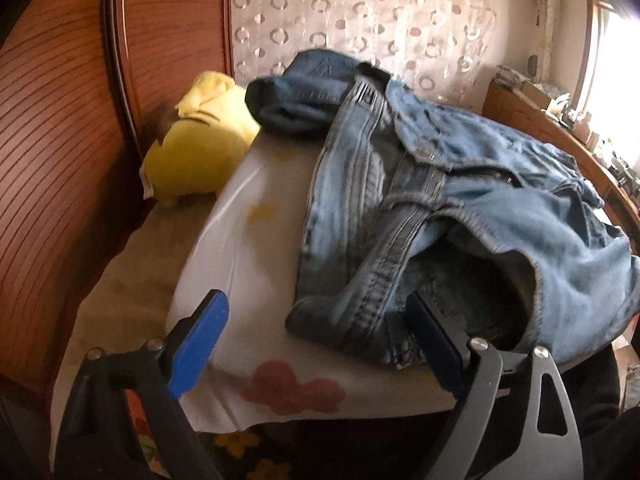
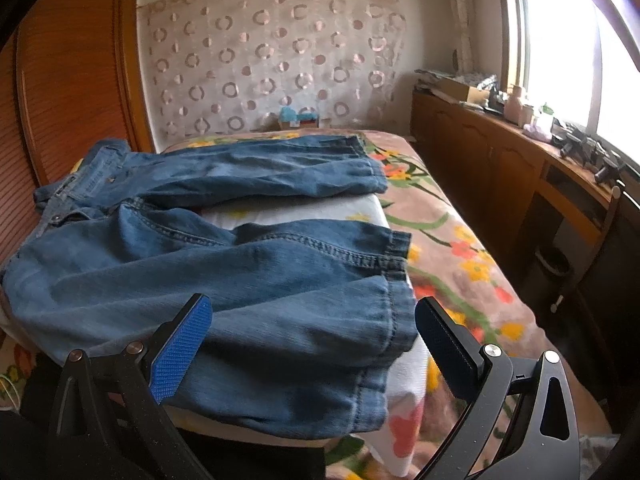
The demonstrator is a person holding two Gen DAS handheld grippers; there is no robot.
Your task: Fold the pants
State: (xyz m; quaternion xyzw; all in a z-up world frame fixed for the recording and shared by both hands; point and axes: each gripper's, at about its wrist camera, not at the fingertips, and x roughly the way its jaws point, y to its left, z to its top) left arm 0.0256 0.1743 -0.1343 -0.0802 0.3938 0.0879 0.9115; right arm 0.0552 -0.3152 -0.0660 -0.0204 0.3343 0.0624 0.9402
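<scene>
Jeans spread for folding, both grippers wide and empty

Jeans [image 2: 208, 248] lie unfolded on a white flower-print board [image 1: 248, 248] set on the bed [image 2: 452, 240], legs apart, giving each hand its own end. Left gripper [image 1: 316, 344] stands wide over the waistband corner [image 1: 340, 320], nothing pinched. Right gripper [image 2: 312, 344] stands wide astride the near leg hem [image 2: 396, 320], pads clear. Judgement: both are placed to seize opposite ends.

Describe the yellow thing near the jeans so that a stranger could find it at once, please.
Start at the ribbed wooden wardrobe door on the left of the left wrist view. At its foot, beside the white floral cloth, lies a soft yellow bundle. It is the only plain yellow item; the jeans beside it are blue denim.
</scene>
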